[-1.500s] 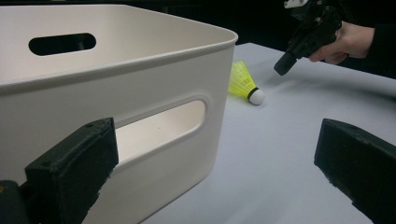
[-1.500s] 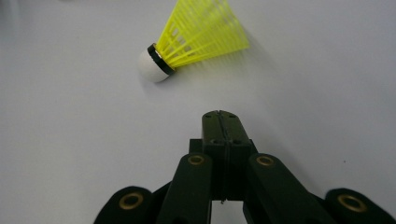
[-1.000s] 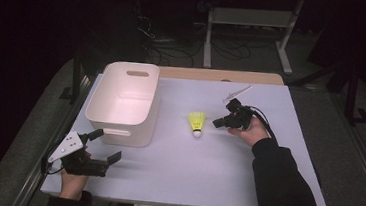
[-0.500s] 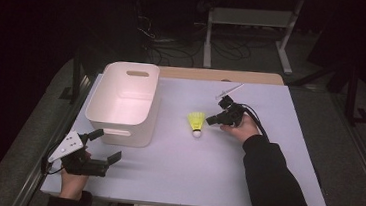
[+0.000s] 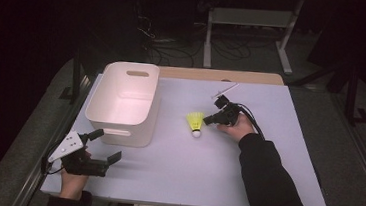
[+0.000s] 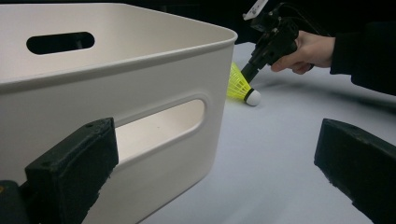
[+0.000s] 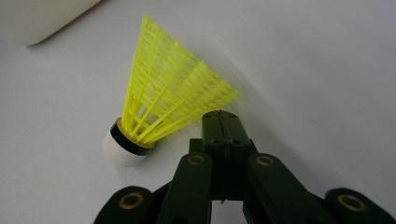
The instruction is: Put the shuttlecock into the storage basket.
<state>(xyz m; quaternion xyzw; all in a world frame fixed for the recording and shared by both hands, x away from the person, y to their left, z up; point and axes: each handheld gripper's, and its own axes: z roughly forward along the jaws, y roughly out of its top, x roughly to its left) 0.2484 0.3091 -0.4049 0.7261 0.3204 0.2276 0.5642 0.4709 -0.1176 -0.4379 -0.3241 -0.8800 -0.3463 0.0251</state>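
Your right gripper (image 7: pixel 222 116), jaws clenched together, touches the yellow shuttlecock (image 7: pixel 163 93) on the table, not yet grasped; white bin (image 5: pixel 123 103) awaits

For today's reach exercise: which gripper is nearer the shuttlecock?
Right. The right gripper has its shut jaws at the shuttlecock skirt; the left gripper sits open at the table's near corner, beside the bin.

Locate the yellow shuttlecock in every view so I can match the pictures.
High view: the shuttlecock lies on the table, middle, right of the white bin.
Left gripper view: upper middle, just past the bin's corner.
Right gripper view: centre-left, skirt up, white cap low.
Shared landmark: the right tool, its closed tip at the skirt.
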